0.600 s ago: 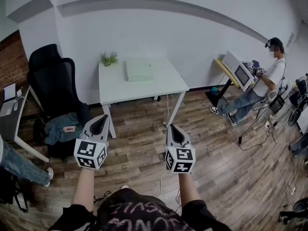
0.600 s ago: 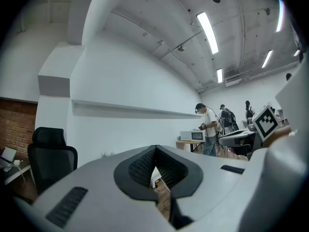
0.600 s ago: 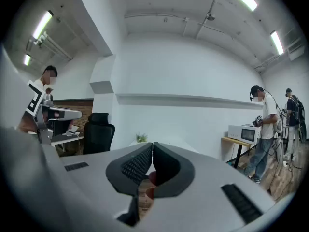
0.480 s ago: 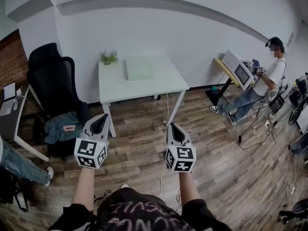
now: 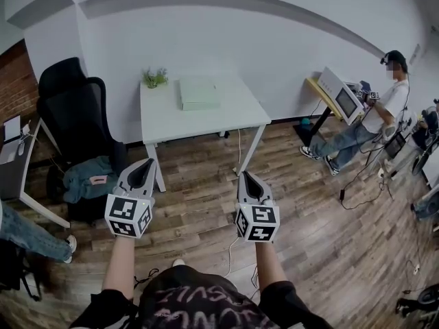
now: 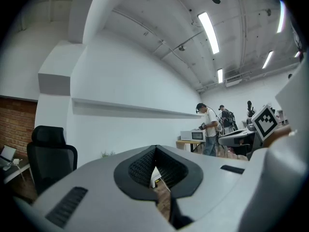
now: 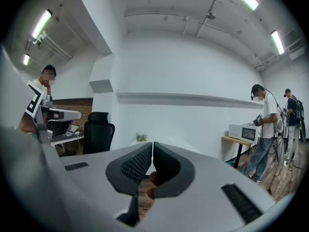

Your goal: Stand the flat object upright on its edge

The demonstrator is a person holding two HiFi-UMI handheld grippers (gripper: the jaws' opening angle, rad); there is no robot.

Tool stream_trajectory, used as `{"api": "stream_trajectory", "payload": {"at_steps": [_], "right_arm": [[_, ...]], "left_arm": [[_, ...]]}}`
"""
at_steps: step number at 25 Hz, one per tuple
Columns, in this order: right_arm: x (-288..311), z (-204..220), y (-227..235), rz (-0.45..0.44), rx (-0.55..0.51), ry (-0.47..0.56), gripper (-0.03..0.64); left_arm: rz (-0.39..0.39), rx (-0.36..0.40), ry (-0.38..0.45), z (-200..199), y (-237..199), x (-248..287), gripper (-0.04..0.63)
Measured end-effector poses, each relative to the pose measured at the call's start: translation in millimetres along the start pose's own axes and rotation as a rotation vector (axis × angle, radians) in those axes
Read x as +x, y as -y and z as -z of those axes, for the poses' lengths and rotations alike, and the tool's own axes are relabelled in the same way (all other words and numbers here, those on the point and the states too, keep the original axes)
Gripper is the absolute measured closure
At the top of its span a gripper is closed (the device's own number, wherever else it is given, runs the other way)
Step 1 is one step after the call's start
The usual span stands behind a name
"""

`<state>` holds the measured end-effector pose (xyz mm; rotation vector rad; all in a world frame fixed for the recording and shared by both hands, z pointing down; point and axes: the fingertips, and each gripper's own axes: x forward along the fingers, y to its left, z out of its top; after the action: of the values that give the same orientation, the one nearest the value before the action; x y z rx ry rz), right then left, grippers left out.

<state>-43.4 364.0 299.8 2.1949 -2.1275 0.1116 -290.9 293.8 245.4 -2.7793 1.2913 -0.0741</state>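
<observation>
A flat pale green box [image 5: 198, 94] lies on the white table [image 5: 226, 120] against the far wall. Both grippers are held out over the wooden floor, well short of the table. My left gripper [image 5: 148, 163] points toward the table's left leg, jaws closed together with nothing between them. My right gripper [image 5: 244, 175] points toward the table's right side, likewise shut and empty. In the left gripper view [image 6: 155, 148] and the right gripper view [image 7: 152, 144] the ribbed pads meet at the tips. The table shows only as a sliver beyond the jaws.
A small potted plant [image 5: 154, 79] stands at the table's back left corner. A black office chair [image 5: 72, 115] with a teal garment [image 5: 88, 178] sits left of the table. A person [image 5: 374, 118] works at a desk with a white appliance [image 5: 338, 96] on the right. Cables trail on the floor.
The view has shifted slightly; both grippers have kept almost the same pose, the right one a touch lower in the picture. The box has not moved.
</observation>
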Motion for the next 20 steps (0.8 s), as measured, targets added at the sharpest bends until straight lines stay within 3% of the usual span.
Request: {"api": "stream_trajectory", "payload": {"at_steps": [8, 20], "right_arm": [[25, 7, -11, -0.006, -0.023, -0.022, 0.59], [56, 4, -48, 0.039, -0.045, -0.031, 0.589]], "left_arm": [[0.004, -0.009, -0.017, 11, -23, 16, 0.581], [0.072, -0.025, -0.033, 25, -68, 31, 0.581]]}}
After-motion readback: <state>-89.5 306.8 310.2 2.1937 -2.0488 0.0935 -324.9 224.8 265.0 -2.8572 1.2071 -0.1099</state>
